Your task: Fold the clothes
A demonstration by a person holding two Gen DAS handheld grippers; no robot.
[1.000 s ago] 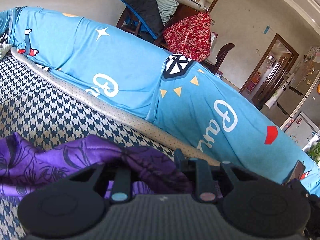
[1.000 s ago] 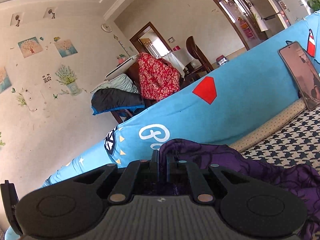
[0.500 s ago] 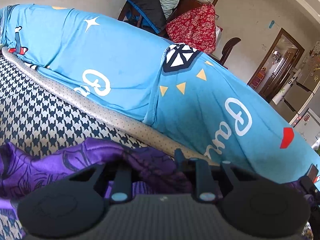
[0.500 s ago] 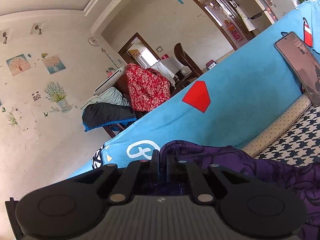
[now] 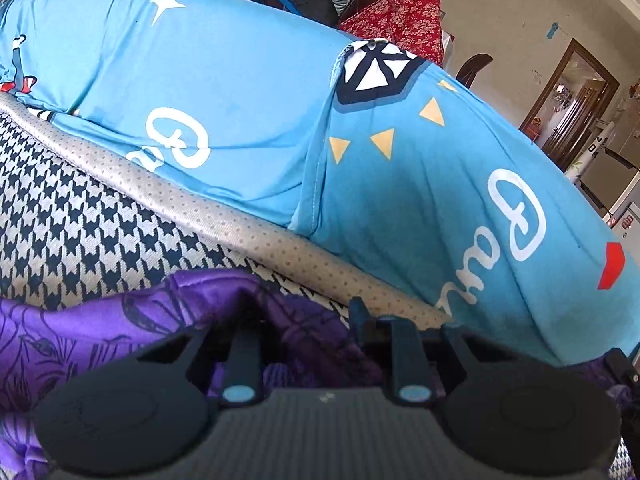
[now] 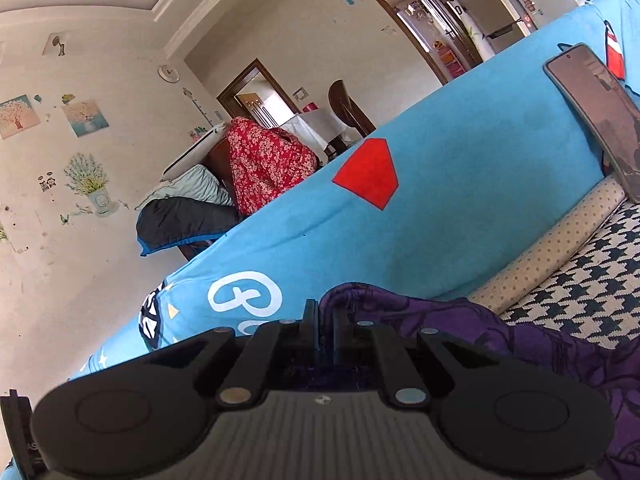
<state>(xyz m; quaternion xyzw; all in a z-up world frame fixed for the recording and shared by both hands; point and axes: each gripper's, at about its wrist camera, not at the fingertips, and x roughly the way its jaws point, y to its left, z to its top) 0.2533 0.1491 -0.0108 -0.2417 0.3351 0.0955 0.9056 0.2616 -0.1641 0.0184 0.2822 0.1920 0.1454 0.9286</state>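
On the houndstooth seat cushion (image 5: 80, 216) lies the purple garment (image 5: 80, 336), bunched below the blue sofa cover (image 5: 240, 80). My left gripper (image 5: 312, 320) has its jaws spread apart with purple cloth heaped between them; whether they actually pinch it I cannot tell. My right gripper (image 6: 325, 316) has its fingers nearly together, clamped on a raised fold of the same garment (image 6: 500, 336). At far right a phone (image 6: 596, 112) leans against the sofa back.

Purple patterned garment (image 5: 100, 332) lies bunched on the houndstooth cushion (image 5: 60, 216).
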